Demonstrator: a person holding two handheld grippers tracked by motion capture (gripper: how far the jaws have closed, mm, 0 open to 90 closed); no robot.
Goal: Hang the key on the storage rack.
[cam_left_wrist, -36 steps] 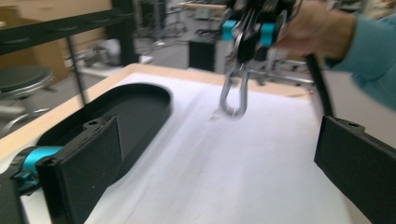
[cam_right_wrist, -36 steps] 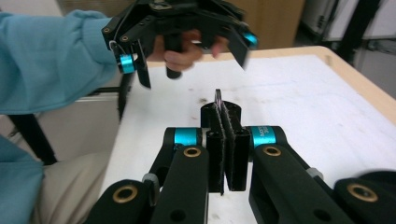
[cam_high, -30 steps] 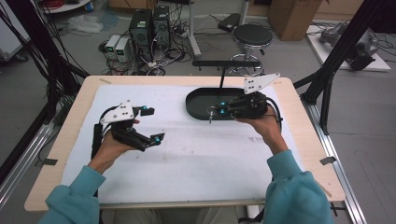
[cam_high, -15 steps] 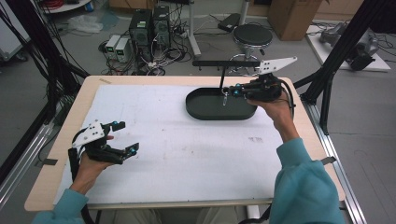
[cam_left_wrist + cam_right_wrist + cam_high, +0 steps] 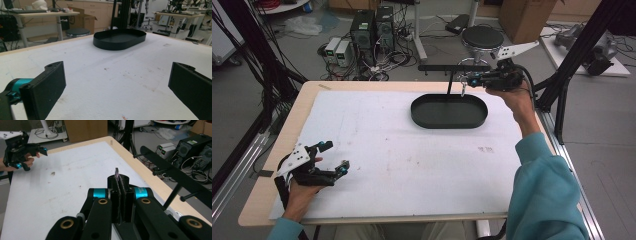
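Two grippers: right gripper (image 5: 466, 80) clamps a thin item (image 5: 116, 173) above the tray (image 5: 449, 111); left gripper (image 5: 338, 157) gapes empty.

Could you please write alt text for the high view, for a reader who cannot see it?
A person's right gripper, jaws shut on a small thin object, is held above the far rim of a black oval tray on a white-topped table, beside a black rack at the far edge. The left gripper, jaws open, rests low near the table's near left corner.
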